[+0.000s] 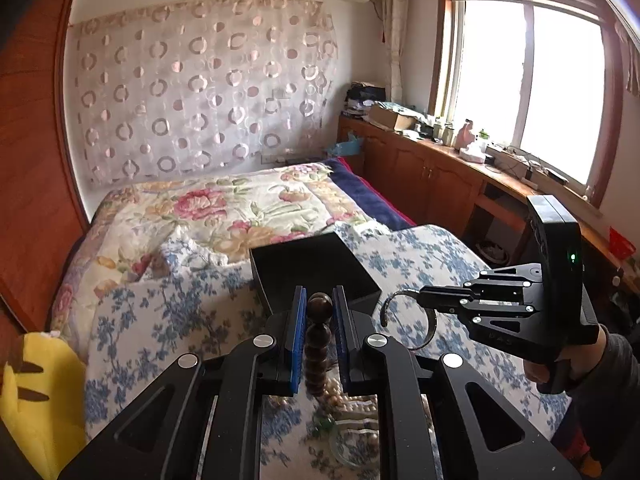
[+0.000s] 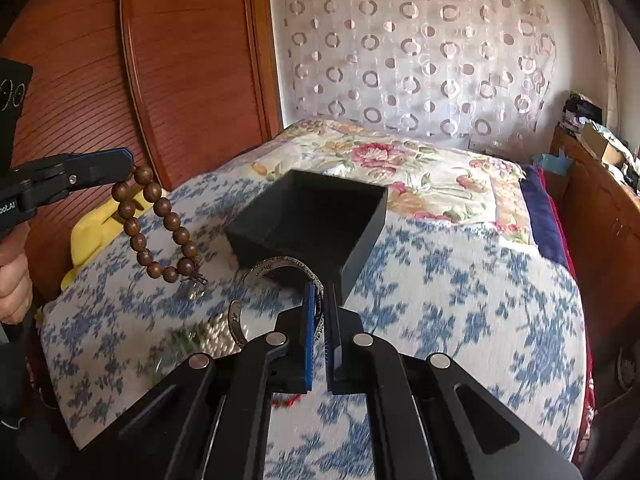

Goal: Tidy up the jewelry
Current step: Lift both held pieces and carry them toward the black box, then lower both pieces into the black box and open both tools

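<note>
**Desk:** Start with what's closest to your tongs.

**Me:** My left gripper [image 1: 319,312] has its blue pads closed on a wooden bead bracelet [image 1: 319,344]. One dark bead sits pinched between them, near the tips, and the rest of the strand hangs down beneath the jaws. From my right camera I see the same bracelet [image 2: 160,226] dangling as a loop off the left gripper [image 2: 130,166], clear of the bedding.

**Desk:** And the right?

**Me:** My right gripper [image 2: 322,292] is almost fully closed, clamped on a silver cuff bangle [image 2: 280,264]. The band passes between the pads; its open arc curves out to the left of the jaws, lifted above the quilt. In the left view that bangle [image 1: 404,316] sticks out from the right gripper [image 1: 424,294] tip, a hand [image 1: 560,360] behind it on the handle.

**Desk:** Below them?

**Me:** More jewelry [image 1: 352,412] lies on the blue floral quilt [image 2: 460,300] under my left jaws: pale beads and something green, too blurred to name.

**Desk:** Farther out?

**Me:** An open black box [image 2: 316,220] rests on the quilt just beyond both grippers. The bangle is right before its near corner; the beads hang to its left, apart from it.
</note>
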Action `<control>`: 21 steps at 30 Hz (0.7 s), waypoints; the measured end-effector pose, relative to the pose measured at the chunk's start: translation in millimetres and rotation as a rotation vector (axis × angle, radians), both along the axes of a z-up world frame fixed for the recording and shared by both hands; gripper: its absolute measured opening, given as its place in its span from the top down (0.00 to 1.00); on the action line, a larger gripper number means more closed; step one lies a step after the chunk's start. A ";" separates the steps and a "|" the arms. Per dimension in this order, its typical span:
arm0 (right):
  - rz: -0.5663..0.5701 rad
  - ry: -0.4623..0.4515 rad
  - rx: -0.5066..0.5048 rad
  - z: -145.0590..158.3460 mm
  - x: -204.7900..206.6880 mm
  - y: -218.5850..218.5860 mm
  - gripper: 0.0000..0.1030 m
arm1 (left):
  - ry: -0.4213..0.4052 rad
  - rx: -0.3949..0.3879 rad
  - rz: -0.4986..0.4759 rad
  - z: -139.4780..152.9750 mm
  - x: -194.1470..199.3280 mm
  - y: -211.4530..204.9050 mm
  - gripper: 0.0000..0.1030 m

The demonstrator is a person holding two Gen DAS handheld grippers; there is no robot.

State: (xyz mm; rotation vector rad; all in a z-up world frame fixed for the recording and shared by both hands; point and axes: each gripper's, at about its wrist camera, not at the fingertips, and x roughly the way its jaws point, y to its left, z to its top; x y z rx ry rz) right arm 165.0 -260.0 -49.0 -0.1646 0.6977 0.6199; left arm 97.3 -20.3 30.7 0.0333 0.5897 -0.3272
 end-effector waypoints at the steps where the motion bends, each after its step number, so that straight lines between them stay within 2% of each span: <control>1: -0.002 -0.006 -0.003 1.4 4.0 1.6 0.95 | -0.003 0.003 0.002 0.1 2.4 0.0 0.88; 11: 0.006 -0.030 -0.003 9.1 58.9 22.9 0.95 | -0.017 0.015 0.030 11.4 39.1 -0.4 0.88; 21: 0.066 0.005 -0.035 -14.9 89.7 49.2 0.93 | -0.003 0.028 0.018 13.2 77.7 -8.6 0.88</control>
